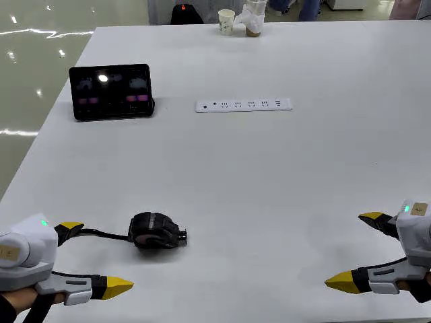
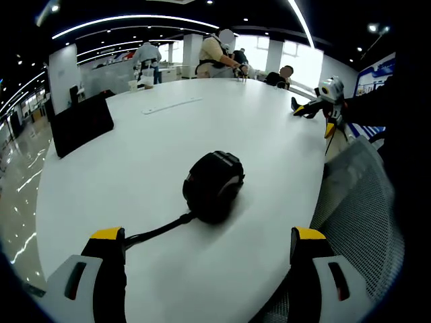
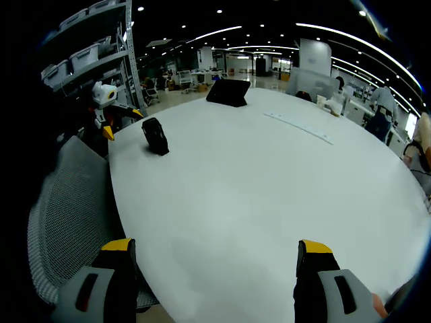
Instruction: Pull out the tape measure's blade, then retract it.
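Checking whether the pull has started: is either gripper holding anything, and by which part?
Nothing is held. The left gripper and right gripper are both open; the tape measure lies on the table.

The head view looks forward and down from above the near edge of the white surface and takes in its full depth. The left tongs sit at its lower left, the right tongs at its lower right.

The left gripper view sits low over the surface and faces along its own jaws at the tape measure, near the lens, with the right tongs far beyond.

The right gripper view sits low at the opposite side and faces back toward the left tongs, with the tape measure well away.

All three views share the tape measure, the tablet and the power strip.
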